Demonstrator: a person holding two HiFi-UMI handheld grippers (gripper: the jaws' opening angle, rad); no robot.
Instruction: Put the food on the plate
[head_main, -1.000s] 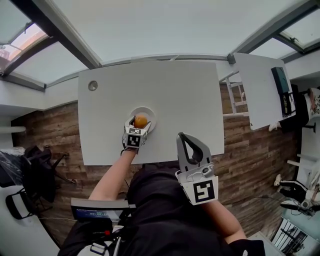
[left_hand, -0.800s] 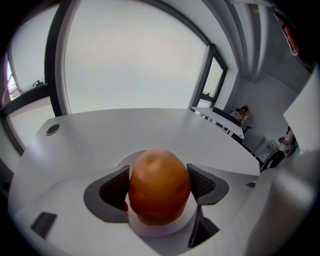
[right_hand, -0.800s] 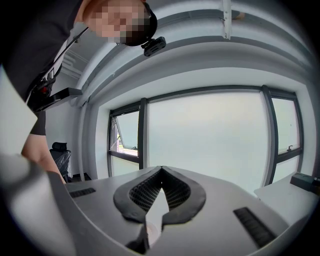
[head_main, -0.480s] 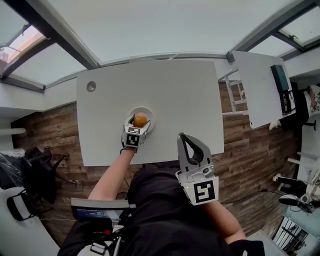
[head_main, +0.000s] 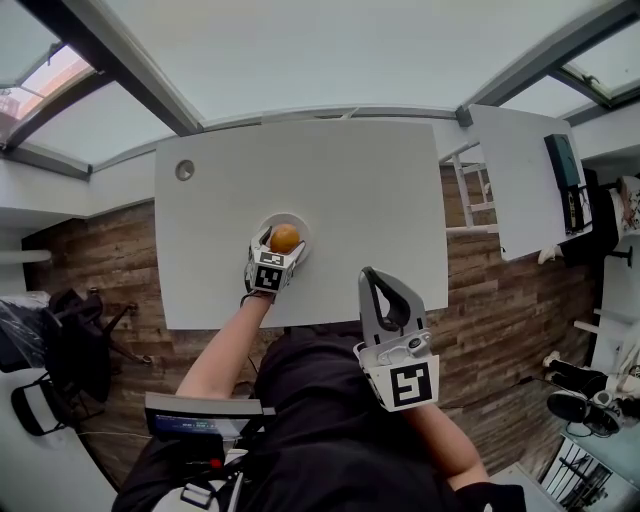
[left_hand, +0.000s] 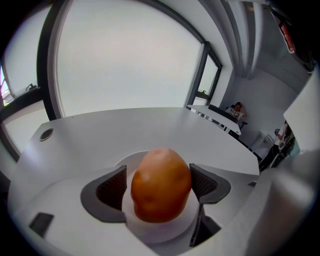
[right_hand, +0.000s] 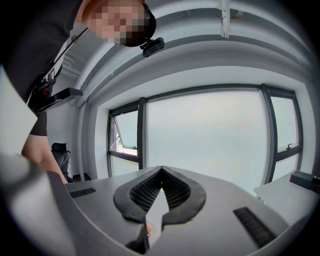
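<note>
- On the white table (head_main: 380, 190), the work sits towards the near edge, on the person's left. Wide bare tabletop lies beyond it and to the right, so there is ample room to move.
- The right gripper (head_main: 370, 275) hangs by the body, off the table's near edge. Its jaws are closed together on nothing, and it is well apart from the plate.
- The left gripper (head_main: 280, 248) points down at the plate. Its jaws have just been opening and stand wide, the food between them but the pads not pressing on it.
- The plate (head_main: 303, 226) is small and close to the near edge. The retreat is best made up and back along the jaws' line, not sideways, so that no pad catches the rim.
- The food (left_hand: 160, 185), rounded and orange-brown, rests on the plate. It would probably roll if nudged, and one pad looks just beside it.
</note>
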